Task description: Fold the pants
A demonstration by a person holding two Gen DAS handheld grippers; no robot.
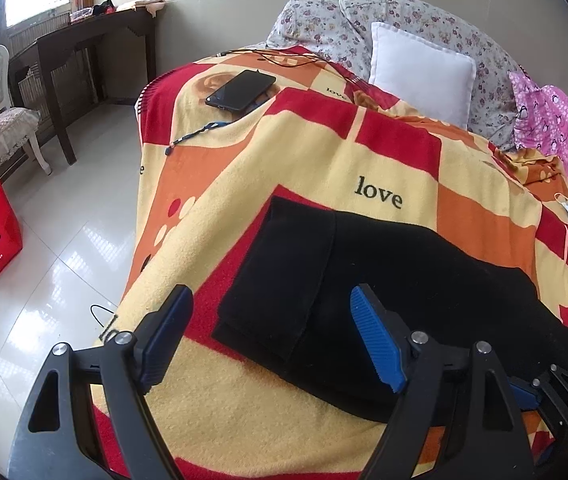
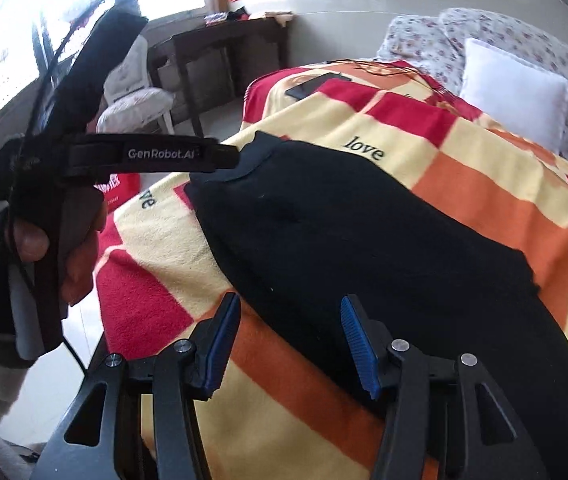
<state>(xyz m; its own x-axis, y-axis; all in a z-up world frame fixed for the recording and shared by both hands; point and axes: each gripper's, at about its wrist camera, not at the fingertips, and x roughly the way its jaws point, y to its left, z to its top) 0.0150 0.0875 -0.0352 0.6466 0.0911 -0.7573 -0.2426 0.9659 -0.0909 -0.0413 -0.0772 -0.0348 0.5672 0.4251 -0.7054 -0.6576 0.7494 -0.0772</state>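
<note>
The black pants (image 1: 384,292) lie on the bed (image 1: 484,216), over its red, orange and yellow blanket, one end folded over near the bed's left edge and the rest running toward the near right corner. The left gripper (image 1: 272,340) hangs above the folded end with its jaws wide, nothing between them. The right gripper (image 2: 290,344) is over the pants' near edge, jaws partly apart and pressing on nothing. In the right wrist view a person's hand (image 2: 44,248) holds the left gripper's handle past the bed's left edge. A phone (image 1: 240,90) lies near the far left corner and a white pillow (image 1: 420,72) at the head. The blanket between phone and pants is bare.
</note>
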